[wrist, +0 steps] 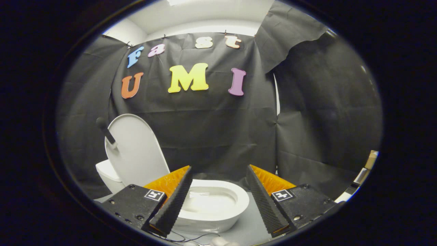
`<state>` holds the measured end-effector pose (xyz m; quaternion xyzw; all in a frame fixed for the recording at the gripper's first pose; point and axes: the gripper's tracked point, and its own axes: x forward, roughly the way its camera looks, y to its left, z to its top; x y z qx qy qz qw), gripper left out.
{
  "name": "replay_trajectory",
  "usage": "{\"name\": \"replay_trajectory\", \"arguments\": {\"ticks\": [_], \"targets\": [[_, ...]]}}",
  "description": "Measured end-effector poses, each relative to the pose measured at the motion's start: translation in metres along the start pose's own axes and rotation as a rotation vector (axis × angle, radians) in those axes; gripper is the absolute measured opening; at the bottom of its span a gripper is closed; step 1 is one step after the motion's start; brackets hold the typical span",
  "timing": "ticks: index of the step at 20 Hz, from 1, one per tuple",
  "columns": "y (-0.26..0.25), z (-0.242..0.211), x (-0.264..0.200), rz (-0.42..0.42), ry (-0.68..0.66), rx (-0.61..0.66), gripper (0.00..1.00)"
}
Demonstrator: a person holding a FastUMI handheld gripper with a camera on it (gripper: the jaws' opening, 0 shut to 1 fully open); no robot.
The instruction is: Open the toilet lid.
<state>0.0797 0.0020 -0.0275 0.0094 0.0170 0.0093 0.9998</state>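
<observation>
Jaws spread wide, gripping nothing, ridged fingers (pixel 175 200) framing glossy oval toilet bowl (pixel 213 205) just ahead. Smooth rounded toilet lid (pixel 136 150) raised upright, far left of bowl, dark knobbed handle (pixel 106 131) on its edge. Wrinkled black cloth wall (pixel 218 130) beyond.

floor (pixel 251 225): grey, smooth | toilet (pixel 211 208) stands on it, white, lid (pixel 135 153) raised upright | thin dark cable (pixel 191 236) lies on the floor just before the toilet's base | gripper (pixel 216 194) fingers apart, holding nothing
</observation>
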Motion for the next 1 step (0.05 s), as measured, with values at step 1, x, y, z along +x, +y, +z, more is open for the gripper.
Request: {"name": "replay_trajectory", "arguments": {"ticks": [1], "targets": [[0.0007,0.0011,0.0008,-0.001,-0.004,0.0,0.99]]}}
